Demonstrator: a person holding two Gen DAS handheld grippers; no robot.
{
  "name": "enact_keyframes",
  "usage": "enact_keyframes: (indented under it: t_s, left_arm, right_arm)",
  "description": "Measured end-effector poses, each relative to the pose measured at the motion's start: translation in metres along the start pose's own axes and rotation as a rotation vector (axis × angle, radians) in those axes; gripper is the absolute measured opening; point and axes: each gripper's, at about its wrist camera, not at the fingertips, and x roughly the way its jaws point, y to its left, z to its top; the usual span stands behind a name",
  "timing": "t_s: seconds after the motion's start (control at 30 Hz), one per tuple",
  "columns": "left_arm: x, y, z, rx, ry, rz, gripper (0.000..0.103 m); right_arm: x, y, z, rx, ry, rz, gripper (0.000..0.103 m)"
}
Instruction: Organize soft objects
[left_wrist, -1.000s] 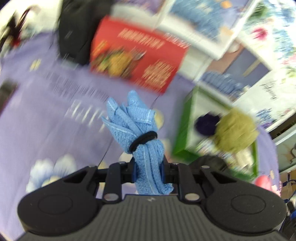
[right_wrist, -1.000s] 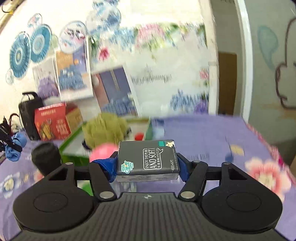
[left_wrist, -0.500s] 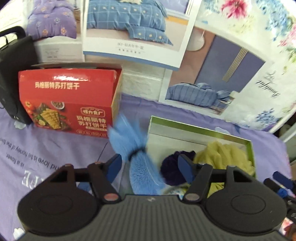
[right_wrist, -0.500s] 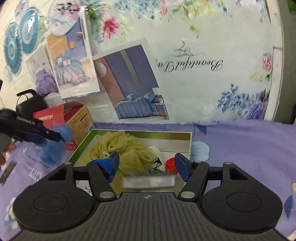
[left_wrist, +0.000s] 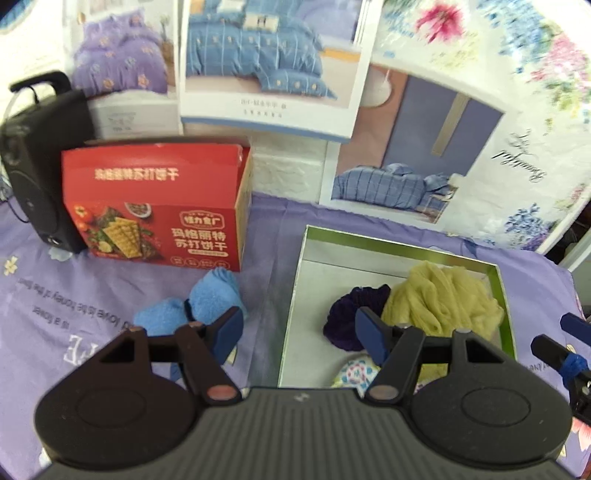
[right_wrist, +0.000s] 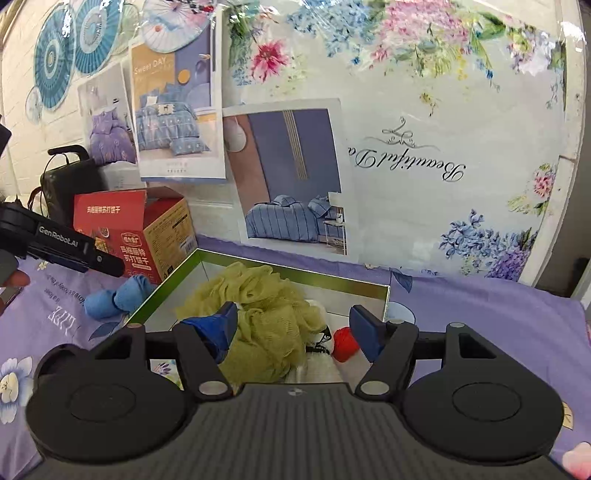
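Note:
A blue towel bundle tied with a black band lies on the purple cloth, just left of the green-rimmed box. My left gripper hovers open above the box's left wall with nothing between its fingers. Inside the box lie a yellow-green mesh pouf, a dark purple scrunchie and a patterned piece. My right gripper stands open over the box, above the pouf and a red ball. The towel bundle and the left gripper show at the left. The grey tissue pack is hidden.
A red cracker box and a black speaker stand behind the towel, against a wall hung with bedding posters. The purple flowered cloth runs on to the right of the green box.
My left gripper opened and the blue towel dropped onto the cloth beside the box. My right gripper opened and the grey tissue pack fell out of sight. Both moved toward the box.

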Motion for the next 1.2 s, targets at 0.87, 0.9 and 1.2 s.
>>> enact_keyframes:
  t_s: [0.87, 0.9, 1.2]
  left_arm:
    - [-0.148, 0.005, -0.151, 0.088, -0.173, 0.026, 0.07]
    - [-0.145, 0.009, -0.162, 0.086, -0.16, 0.03, 0.07]
    - [-0.097, 0.037, -0.244, 0.067, 0.041, 0.059, 0.07]
  right_arm:
    - [-0.148, 0.091, -0.086, -0.096, -0.122, -0.059, 0.054]
    - [-0.146, 0.093, -0.098, -0.087, -0.107, -0.069, 0.054]
    - [-0.12, 0.099, -0.207, 0.119, 0.029, -0.046, 0.054]
